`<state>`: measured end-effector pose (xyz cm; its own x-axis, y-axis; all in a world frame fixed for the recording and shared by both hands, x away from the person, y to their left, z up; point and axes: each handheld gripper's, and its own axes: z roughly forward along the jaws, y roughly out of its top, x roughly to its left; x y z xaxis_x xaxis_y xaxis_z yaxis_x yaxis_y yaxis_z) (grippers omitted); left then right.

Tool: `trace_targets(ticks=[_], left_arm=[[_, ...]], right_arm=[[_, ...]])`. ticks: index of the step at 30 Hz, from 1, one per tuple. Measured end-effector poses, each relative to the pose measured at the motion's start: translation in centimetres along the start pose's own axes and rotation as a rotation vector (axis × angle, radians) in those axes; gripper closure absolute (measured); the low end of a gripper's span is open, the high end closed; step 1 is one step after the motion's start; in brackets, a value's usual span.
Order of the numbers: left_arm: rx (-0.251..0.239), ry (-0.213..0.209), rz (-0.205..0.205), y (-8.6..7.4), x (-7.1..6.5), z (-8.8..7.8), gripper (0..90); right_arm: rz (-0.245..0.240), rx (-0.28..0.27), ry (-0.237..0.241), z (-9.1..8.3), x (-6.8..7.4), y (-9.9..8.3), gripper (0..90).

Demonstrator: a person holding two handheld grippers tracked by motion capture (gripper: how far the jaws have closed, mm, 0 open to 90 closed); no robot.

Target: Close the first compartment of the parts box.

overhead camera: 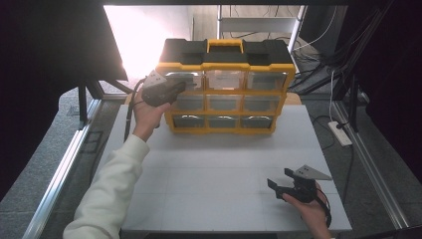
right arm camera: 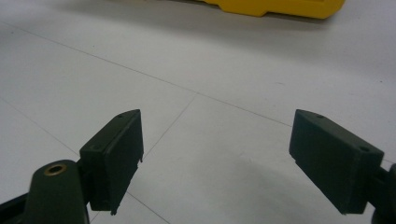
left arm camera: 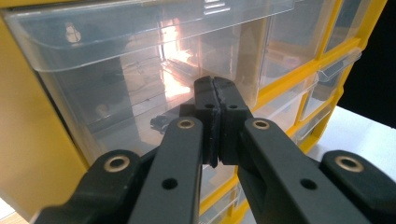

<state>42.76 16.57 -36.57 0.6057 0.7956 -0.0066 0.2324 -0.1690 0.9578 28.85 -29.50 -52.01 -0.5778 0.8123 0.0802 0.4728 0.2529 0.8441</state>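
while the left gripper [left arm camera: 215,93] has its jaws pressed together with nothing between them, its tips sit right at the clear front of the top-left drawer [left arm camera: 140,70] of the yellow organizer [overhead camera: 225,87]; whether they touch it cannot be told. just beyond the tips the drawer's lip runs across above them, with more clear drawers off to their right. the right gripper [right arm camera: 215,154] is well apart from the organizer, jaws spread wide above the white counter [right arm camera: 224,74], holding nothing.
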Motion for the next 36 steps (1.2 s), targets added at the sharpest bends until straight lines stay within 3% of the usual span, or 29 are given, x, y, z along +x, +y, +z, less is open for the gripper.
trace_targets(ticks=[14,18,21,28,32,36], left_arm=[[-0.003,-0.008,0.023,-1.0,-0.1,-1.2,88.4],[-0.019,-0.006,0.034,-1.8,-0.4,-2.4,88.4],[-0.025,-0.002,0.067,-2.5,-0.8,-3.3,88.4],[-0.040,-0.042,0.070,-4.5,-1.8,-5.6,88.0],[-0.031,-0.036,0.088,-5.9,-2.3,-6.9,87.8],[-0.031,-0.041,0.070,-7.2,-2.5,-8.4,86.7]], right_arm=[[0.002,-0.002,0.002,0.0,0.0,0.0,17.9],[0.001,-0.001,0.001,0.0,0.0,0.0,17.9],[0.001,0.000,0.000,0.0,0.0,0.0,17.9],[0.000,0.003,-0.005,0.0,0.1,0.0,17.8],[0.001,0.002,-0.006,0.0,0.1,0.0,17.8],[0.003,0.002,-0.003,0.0,0.1,-0.1,17.8]])
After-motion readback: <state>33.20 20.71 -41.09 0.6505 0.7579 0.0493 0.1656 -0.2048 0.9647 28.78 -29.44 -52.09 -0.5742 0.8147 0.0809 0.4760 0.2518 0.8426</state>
